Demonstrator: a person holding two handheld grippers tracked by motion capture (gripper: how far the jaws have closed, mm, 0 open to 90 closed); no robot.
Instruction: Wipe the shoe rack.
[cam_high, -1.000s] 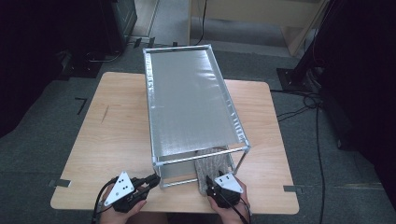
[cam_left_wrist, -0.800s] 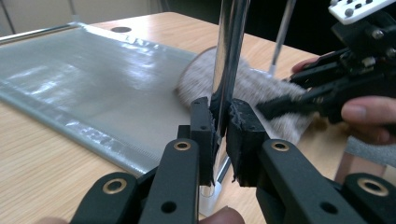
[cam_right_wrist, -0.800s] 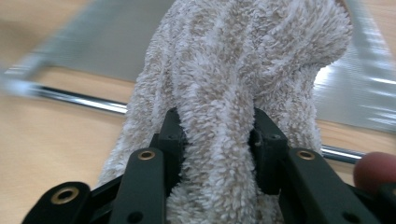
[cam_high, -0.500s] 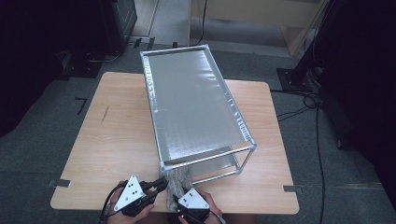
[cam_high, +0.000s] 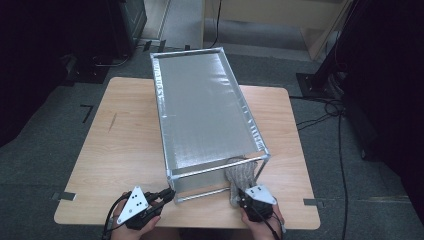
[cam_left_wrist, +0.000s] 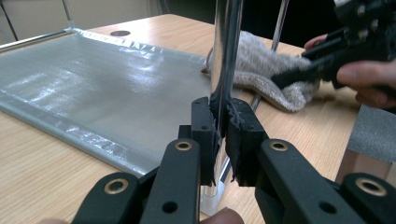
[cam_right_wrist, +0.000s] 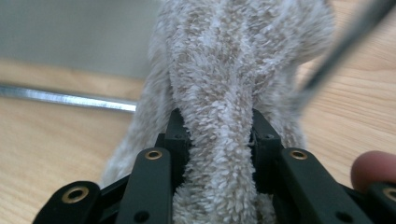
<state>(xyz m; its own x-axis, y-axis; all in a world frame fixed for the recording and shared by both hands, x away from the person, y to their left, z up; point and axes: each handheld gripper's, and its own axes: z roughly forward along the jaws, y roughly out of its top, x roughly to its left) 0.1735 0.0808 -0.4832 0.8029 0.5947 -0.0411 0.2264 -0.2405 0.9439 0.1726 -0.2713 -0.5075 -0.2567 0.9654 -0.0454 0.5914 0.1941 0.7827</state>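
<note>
The right claw (cam_right_wrist: 217, 135) is clamped on a bunched fold of the grey towel (cam_right_wrist: 233, 70); its jaws have just been closing, and the fluffy cloth is squeezed between them, bulging out above and below the pads. In the high view this right claw (cam_high: 248, 196) sits at the near right of the tabletop (cam_high: 125, 150), held in the person's right hand (cam_high: 260, 220), and the towel (cam_high: 243, 175) runs from it up and over the near right top corner of the metal rack (cam_high: 165, 120), so the cloth hangs at the rack's near end, partly draped on the frame and partly pulled toward the near edge.

The left claw (cam_left_wrist: 223, 128) is closed tight on the rack's upright corner post (cam_left_wrist: 226, 46); both pads press against the shiny tube from either side, low down, close to its foot on the wood. In the high view the left claw (cam_high: 167, 195) lies at the near left corner of the rack, with the person's left hand (cam_high: 132, 222) behind it at the tabletop's near edge.

From the left gripper view, the towel (cam_left_wrist: 261, 70) lies beyond the post on the wood, with the right claw (cam_left_wrist: 299, 74) gripping it farther off. The rack's silvery mesh shelf (cam_high: 205, 115) stretches from the near end to the far end of the tabletop, standing lengthwise down its middle.
</note>
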